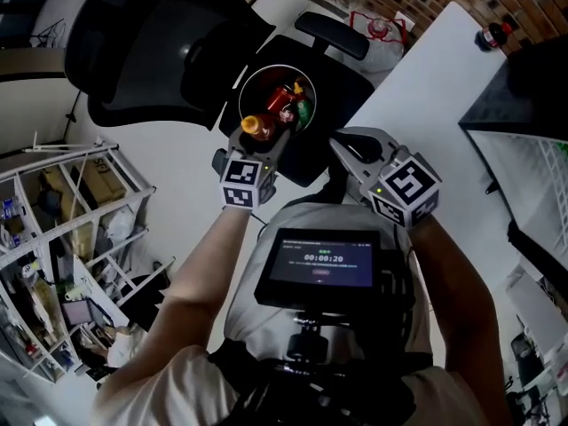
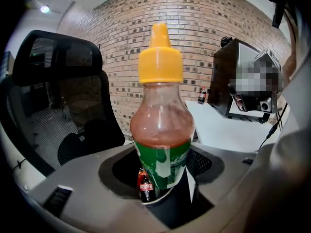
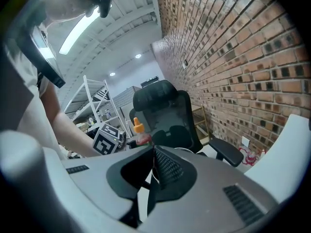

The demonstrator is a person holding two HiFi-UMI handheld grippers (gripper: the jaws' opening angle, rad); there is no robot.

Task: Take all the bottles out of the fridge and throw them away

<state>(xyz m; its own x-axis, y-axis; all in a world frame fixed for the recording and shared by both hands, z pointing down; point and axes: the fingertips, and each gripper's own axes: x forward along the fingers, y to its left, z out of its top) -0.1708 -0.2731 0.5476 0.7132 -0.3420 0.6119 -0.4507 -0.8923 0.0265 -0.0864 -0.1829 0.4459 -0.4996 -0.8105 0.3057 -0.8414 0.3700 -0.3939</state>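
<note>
My left gripper [image 1: 260, 138] is shut on a clear sauce bottle [image 1: 255, 128] with a yellow cap, red sauce and a green label. In the left gripper view the sauce bottle [image 2: 162, 130] stands upright between the jaws, over the round bin [image 1: 243, 85] on the office chair's seat. Inside the bin lie other bottles, a red one [image 1: 284, 101] among them. A small cola bottle [image 2: 145, 185] shows below the held one. My right gripper [image 1: 343, 145] hovers at the bin's right, shut with nothing in it [image 3: 155, 152]. From the right gripper view I see the held bottle [image 3: 140, 131].
The black office chair [image 1: 146, 51] fills the top left. A white table [image 1: 426, 87] runs along the right, with a red-capped bottle [image 1: 493, 35] and a black cabinet [image 2: 227, 79] on it. A white shelf rack [image 1: 62, 229] stands at the left.
</note>
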